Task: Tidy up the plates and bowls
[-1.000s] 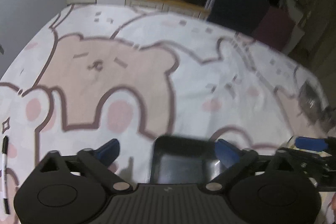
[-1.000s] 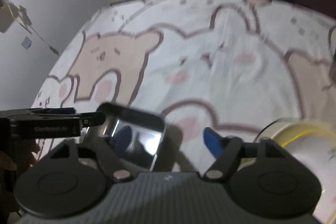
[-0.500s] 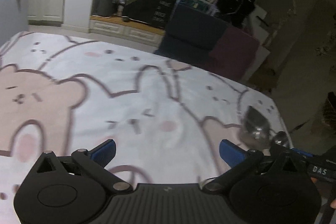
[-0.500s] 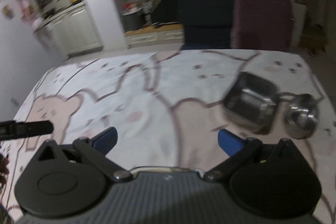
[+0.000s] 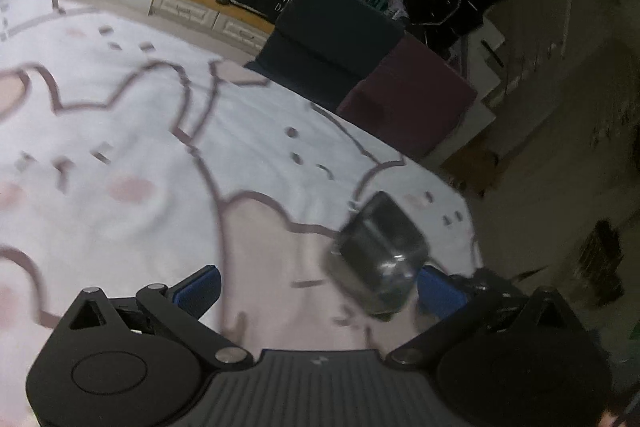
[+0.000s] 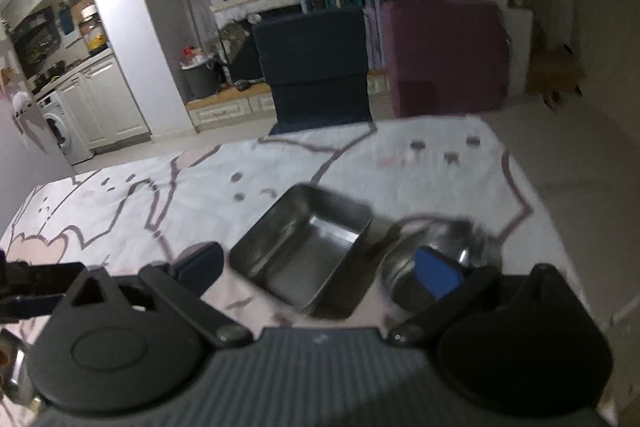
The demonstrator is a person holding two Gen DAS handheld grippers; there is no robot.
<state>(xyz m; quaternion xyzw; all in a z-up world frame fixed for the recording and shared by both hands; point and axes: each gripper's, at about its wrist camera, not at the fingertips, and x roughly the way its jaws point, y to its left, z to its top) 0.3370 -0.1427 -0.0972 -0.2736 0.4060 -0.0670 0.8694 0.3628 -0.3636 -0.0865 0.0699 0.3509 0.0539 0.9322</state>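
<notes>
Both claws empty, the metal dishes not yet gathered.
The right claw (image 6: 320, 267) and left claw (image 5: 316, 287) stand wide open; the square tin (image 6: 304, 251) and round bowl (image 6: 436, 259) sit side by side at the cloth's (image 6: 160, 195) near right, unstacked.

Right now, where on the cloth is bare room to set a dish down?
The cloth left of the square tin is bare, as is the strip behind it. It's crowded at right: the round bowl sits close beside the tin, near the cloth's edge.
</notes>
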